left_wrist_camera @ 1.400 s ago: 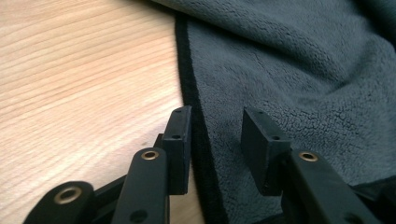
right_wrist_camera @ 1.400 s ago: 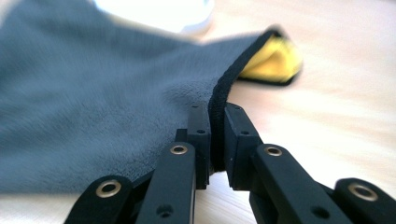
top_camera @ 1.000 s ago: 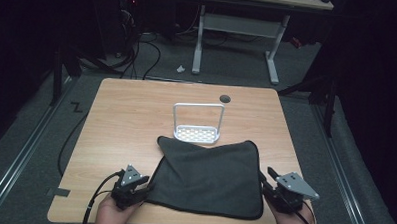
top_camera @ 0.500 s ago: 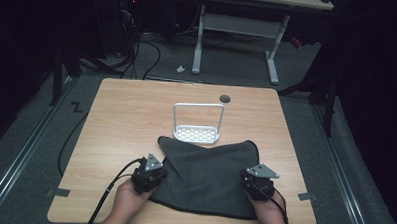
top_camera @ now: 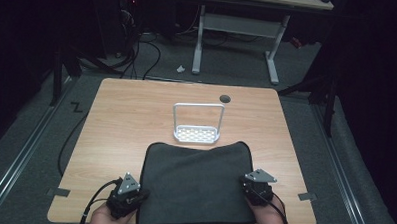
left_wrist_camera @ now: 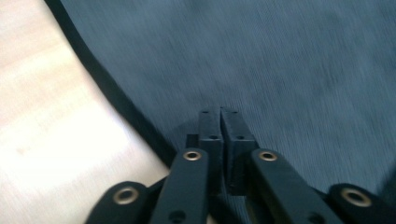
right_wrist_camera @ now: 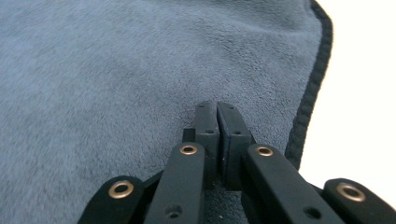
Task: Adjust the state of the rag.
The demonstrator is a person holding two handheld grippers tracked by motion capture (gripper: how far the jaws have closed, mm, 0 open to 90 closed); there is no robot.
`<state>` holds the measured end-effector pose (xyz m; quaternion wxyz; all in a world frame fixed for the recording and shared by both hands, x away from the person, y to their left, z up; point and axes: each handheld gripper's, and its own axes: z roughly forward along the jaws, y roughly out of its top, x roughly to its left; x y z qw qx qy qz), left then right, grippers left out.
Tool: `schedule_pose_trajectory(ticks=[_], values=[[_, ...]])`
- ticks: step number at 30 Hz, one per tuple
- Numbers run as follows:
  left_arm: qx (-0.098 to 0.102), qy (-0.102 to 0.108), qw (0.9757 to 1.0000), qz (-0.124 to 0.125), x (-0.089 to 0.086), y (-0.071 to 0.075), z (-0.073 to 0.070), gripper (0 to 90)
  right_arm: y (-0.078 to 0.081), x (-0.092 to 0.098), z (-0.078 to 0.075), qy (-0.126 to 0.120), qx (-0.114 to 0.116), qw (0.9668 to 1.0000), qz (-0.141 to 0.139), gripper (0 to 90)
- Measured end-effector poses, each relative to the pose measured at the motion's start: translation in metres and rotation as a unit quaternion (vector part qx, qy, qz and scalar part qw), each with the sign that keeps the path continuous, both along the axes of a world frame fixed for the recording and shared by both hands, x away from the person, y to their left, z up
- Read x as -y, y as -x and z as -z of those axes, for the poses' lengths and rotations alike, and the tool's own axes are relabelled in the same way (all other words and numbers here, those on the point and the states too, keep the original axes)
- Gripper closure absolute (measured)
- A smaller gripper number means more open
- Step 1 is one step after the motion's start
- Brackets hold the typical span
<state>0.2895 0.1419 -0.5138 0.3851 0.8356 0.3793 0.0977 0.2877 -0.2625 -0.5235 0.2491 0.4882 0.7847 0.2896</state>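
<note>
- One desk point(top_camera: 136, 120), wooden, carries everything; its far half is bare apart from a small dark hole point(top_camera: 225, 98) near the far edge.
- One dark grey towel point(top_camera: 196, 184) lies flat on the near half of the desk, its near edge at the desk's near edge and its far edge just short of the rack. Half a second ago it sat askew with a bulging far edge; a second ago it was skewed towards the right. Now it lies squared up and roughly centred. I judge that the two corner pulls have straightened it, so the spreading step looks close to done.
- One small white metal rack point(top_camera: 197, 124), with an upright hoop handle and a perforated base, stands near the middle of the desk, just beyond the towel's far edge. It has not moved.
- Two grippers, both drawn back towards the near edge since half a second ago:
  - The left gripper point(left_wrist_camera: 219, 112) sits at the towel's near left corner, jaws pressed together; whether cloth is pinched between them I cannot tell.
  - The right gripper point(right_wrist_camera: 217, 106) rests near the towel's right hem, jaws likewise closed flat, with no fold visibly caught.
</note>
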Motion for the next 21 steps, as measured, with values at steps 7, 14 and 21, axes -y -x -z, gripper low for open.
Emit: schedule_pose_trajectory(ticks=[7, 14, 21], values=[[-0.003, 0.000, 1.0000, -0.005, 0.024, -0.047, 0.005, 76.3, 0.038, 0.006, -0.002, -0.002, -0.008, 0.9999, -0.009, 90.0], [-0.015, -0.009, 0.9998, 0.010, 0.015, -0.023, 0.010, 76.8, 0.030, 0.011, -0.009, -0.012, 0.001, 0.9999, -0.003, 88.8], [-0.013, -0.006, 0.9995, -0.027, 0.005, -0.059, 0.007, 72.4, -0.026, 0.024, -0.006, 0.001, -0.006, 0.9991, 0.042, 87.2]])
